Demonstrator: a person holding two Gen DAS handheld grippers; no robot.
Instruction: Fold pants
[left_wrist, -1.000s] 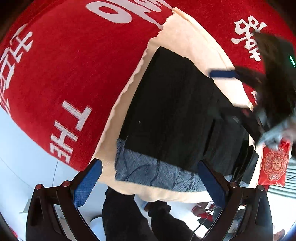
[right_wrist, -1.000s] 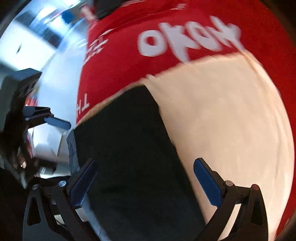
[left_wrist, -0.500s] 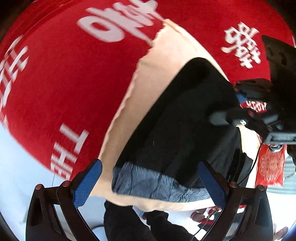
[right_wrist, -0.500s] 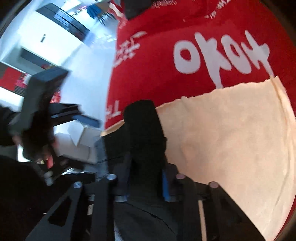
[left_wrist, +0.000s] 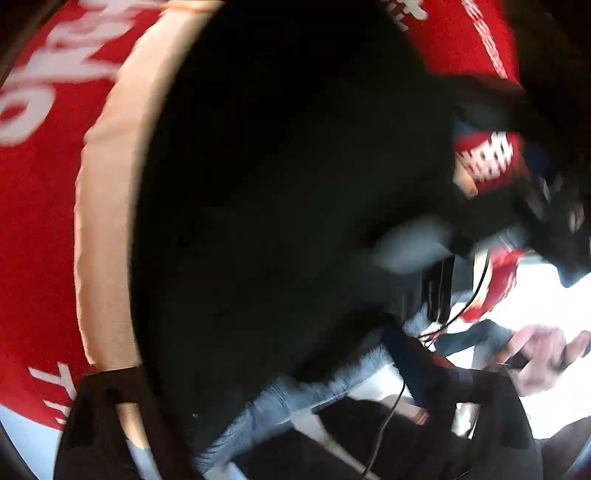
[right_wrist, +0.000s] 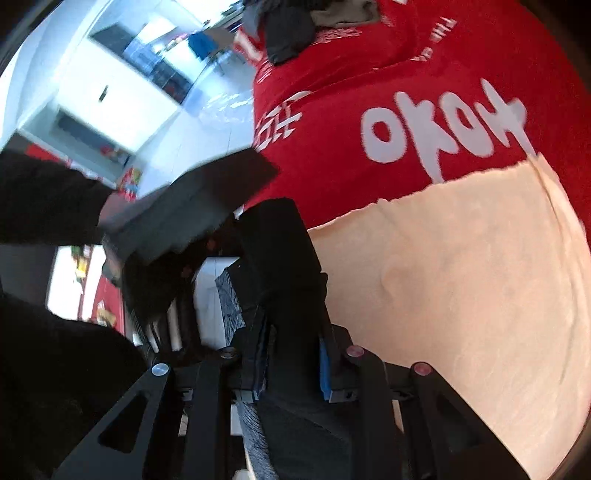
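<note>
Large indoor hall, glossy white floor (right_wrist: 221, 99), red lettered carpet (right_wrist: 406, 92), distant blue chairs (right_wrist: 201, 46)

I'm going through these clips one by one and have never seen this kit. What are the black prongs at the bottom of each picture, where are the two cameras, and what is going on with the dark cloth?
No robot here: a person holds a hand-held claw in each hand, with a wide-angle camera on each looking along its prongs. In the right-hand picture, the right claw is shut on a fold of the black pants, with its blue pads pressing the cloth. The left-hand picture is blurred; the left claw has just been closing around the pants' near edge, but whether it grips is unclear. The pants lie on a beige cloth spread over a red cover with white lettering.
</note>
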